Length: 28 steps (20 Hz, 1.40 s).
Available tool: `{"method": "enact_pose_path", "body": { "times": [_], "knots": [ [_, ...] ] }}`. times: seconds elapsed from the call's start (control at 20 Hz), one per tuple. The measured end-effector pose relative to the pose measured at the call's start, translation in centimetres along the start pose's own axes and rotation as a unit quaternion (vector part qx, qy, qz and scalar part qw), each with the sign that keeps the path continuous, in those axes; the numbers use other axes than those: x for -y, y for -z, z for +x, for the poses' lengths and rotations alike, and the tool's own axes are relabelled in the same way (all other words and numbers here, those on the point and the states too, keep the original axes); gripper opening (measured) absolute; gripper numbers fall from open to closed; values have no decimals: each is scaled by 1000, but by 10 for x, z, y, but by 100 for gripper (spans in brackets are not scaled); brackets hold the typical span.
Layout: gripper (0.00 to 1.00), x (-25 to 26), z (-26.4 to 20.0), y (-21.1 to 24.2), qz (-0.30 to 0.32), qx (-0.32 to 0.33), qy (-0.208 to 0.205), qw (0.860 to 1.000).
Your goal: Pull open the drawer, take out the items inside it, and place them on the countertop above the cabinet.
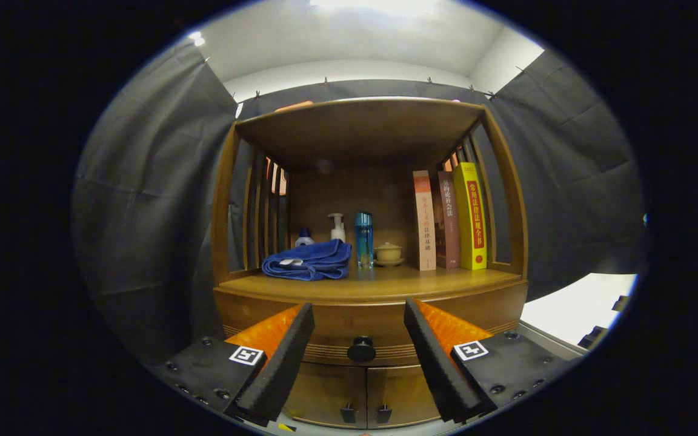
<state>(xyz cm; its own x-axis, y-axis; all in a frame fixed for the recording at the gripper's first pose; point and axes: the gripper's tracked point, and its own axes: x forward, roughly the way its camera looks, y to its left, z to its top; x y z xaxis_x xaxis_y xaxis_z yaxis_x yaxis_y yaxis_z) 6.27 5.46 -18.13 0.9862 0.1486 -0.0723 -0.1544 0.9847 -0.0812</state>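
Note:
A wooden cabinet stands ahead of me with a closed drawer [361, 327] under its countertop [385, 284]. The drawer's round dark knob [361, 349] sits between my two fingers, a little beyond their tips. My gripper [359, 320] is open, with nothing held, and it is level with the drawer front. The drawer's inside is hidden.
On the countertop lie a folded blue towel [309, 260], a white pump bottle [337, 229], a blue bottle [363, 239], a small lidded cup [388, 253] and three upright books [449, 218]. Two small doors with dark knobs [364, 413] sit below the drawer.

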Motion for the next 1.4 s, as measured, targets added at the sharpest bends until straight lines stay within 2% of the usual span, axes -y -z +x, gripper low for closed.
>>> {"method": "enact_pose_path", "body": {
  "times": [0.3, 0.4, 0.6, 0.7, 0.8, 0.85, 0.9, 1.25, 1.4],
  "knots": [
    [97, -3, 32, 76, -20, -67, -3, 998],
    [96, 1, 40, 90, -20, -81, -1, 997],
    [86, 4, 53, 107, -21, -95, -2, 995],
    [86, 4, 57, 114, -20, -102, -1, 995],
    [77, 6, 59, 122, -21, -112, 4, 994],
    [74, 15, 59, 122, -31, -108, 20, 993],
    [71, 10, 55, 123, -23, -112, 9, 993],
    [48, 9, 62, 119, -14, -106, 15, 994],
    [44, 10, 59, 116, -16, -103, 18, 994]
  ]
}}
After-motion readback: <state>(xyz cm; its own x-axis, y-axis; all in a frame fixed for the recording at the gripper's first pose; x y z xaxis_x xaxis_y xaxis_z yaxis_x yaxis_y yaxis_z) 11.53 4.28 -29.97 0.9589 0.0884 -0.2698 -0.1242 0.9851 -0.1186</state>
